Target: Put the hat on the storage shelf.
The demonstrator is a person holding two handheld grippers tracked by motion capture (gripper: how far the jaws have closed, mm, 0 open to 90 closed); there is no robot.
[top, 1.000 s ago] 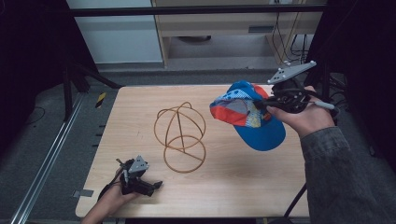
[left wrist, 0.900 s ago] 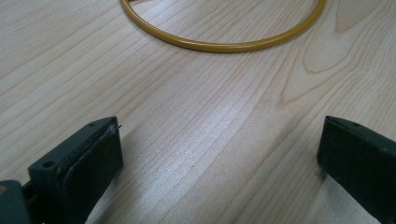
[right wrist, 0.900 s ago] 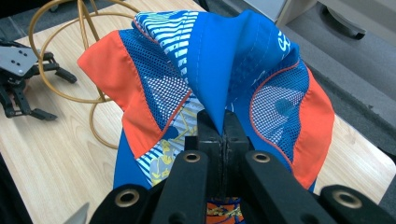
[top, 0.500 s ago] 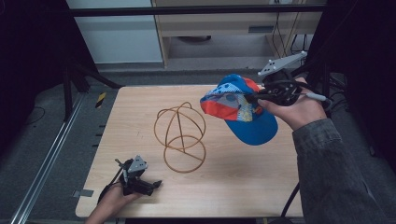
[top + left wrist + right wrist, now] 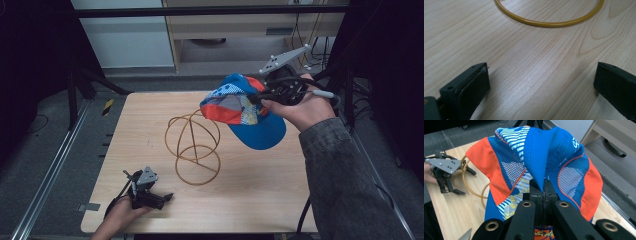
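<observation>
Cap, soft, light and floppy, is pinched by its crown fabric in the fully closed right gripper above the table's far right corner, stiff brim hanging.

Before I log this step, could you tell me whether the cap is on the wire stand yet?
Not yet: the cap hangs above the wire stand, clamped in the right hand-held gripper.

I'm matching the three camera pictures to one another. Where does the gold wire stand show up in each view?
High view: the gold wire stand stands at the middle of the table, left of and below the cap.
Left gripper view: its base ring arcs across the top edge.
Right gripper view: its wire loops curve at left, beside the cap's orange panel.
Shared landmark: the pale wood table.
</observation>
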